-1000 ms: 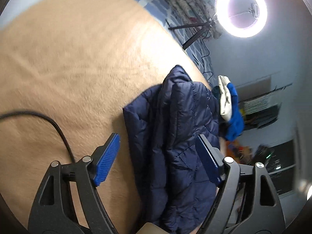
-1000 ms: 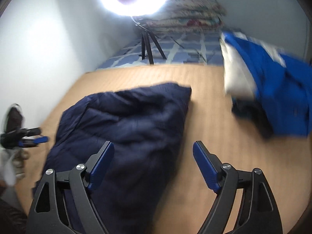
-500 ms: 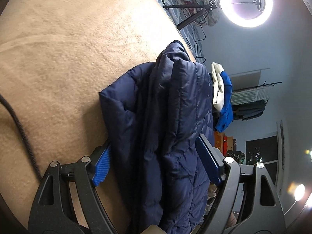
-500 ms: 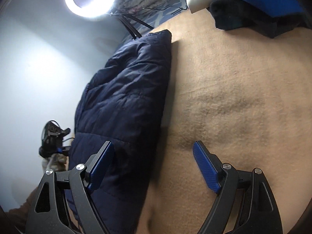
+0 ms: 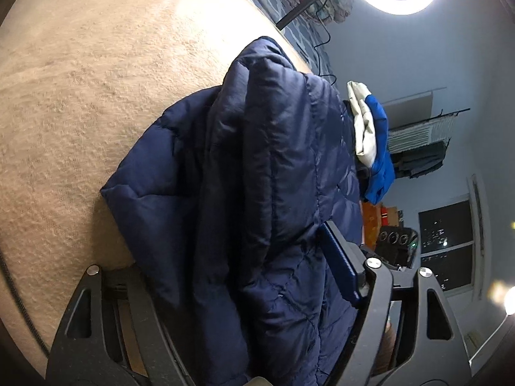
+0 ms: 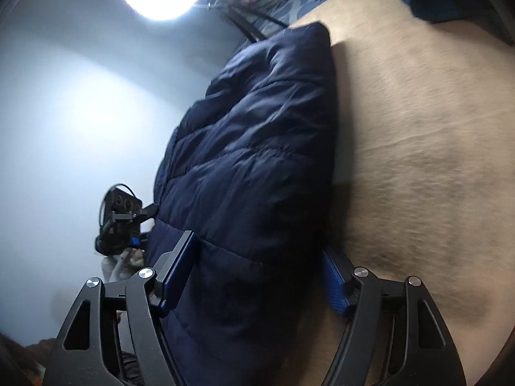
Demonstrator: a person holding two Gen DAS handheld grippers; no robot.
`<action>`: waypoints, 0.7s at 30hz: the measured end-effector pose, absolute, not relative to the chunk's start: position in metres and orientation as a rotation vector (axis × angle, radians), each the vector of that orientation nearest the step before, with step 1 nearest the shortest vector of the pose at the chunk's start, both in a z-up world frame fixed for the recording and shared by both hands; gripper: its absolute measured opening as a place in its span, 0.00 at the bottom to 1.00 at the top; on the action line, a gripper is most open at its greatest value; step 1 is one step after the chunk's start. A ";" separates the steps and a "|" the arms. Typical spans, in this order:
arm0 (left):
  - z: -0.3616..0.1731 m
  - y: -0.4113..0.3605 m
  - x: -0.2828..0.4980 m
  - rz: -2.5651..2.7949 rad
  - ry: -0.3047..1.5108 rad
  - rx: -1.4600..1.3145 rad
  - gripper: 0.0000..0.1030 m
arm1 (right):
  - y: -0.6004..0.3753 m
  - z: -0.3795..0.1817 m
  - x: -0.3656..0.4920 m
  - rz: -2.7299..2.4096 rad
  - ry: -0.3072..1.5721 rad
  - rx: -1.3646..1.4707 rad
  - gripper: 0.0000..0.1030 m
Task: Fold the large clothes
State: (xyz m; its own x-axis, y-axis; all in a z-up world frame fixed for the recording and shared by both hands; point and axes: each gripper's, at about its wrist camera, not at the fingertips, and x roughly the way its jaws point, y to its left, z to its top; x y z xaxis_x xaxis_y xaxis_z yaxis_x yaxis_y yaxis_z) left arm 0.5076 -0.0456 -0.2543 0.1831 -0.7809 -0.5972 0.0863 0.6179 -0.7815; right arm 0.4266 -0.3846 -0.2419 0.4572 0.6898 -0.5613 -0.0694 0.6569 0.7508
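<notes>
Navy puffer jacket (image 5: 273, 167), partly folded on tan bed (image 5: 96, 96), between closing jaws of left hand-held gripper (image 5: 225, 276) and right hand-held gripper (image 6: 257, 276), each straddling an edge to lift the next fold

A soft tan blanket (image 5: 96, 103) is covering the bed. A puffy dark blue jacket (image 5: 264, 167) is lying folded on it. Farther back, a pile of blue and white clothes (image 5: 370, 135) is sitting on the blanket too. Beyond the blanket, a lamp's black legs (image 5: 289, 3) are standing on a blue checked sheet (image 6: 299, 3).
</notes>
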 end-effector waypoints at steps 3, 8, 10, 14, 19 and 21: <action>-0.251 -0.048 0.506 -0.670 1.246 -0.653 0.64 | -0.379 -0.240 0.427 0.515 1.008 0.711 0.64; -0.237 -0.058 0.500 -0.661 1.221 -0.555 0.44 | -0.372 -0.232 0.422 0.489 1.016 0.678 0.47; -0.228 -0.063 0.497 -0.654 1.198 -0.503 0.34 | -0.366 -0.223 0.419 0.470 1.013 0.632 0.35; -0.207 -0.077 0.483 -0.609 1.144 -0.368 0.26 | -0.350 -0.199 0.412 0.406 1.017 0.493 0.24; -0.187 -0.086 0.468 -0.603 1.103 -0.289 0.21 | -0.333 -0.171 0.399 0.344 1.021 0.344 0.18; -0.182 -0.091 0.461 -0.605 1.098 -0.266 0.20 | -0.332 -0.161 0.391 0.329 1.023 0.318 0.18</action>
State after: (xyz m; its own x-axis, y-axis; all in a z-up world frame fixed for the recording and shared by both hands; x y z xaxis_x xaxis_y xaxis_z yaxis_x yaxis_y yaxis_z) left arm 0.4613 -0.0906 -0.1820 0.3164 -0.5797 -0.7509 0.3252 0.8099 -0.4882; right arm 0.3908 -0.3316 -0.1615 0.4805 0.4106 -0.7749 -0.1178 0.9058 0.4069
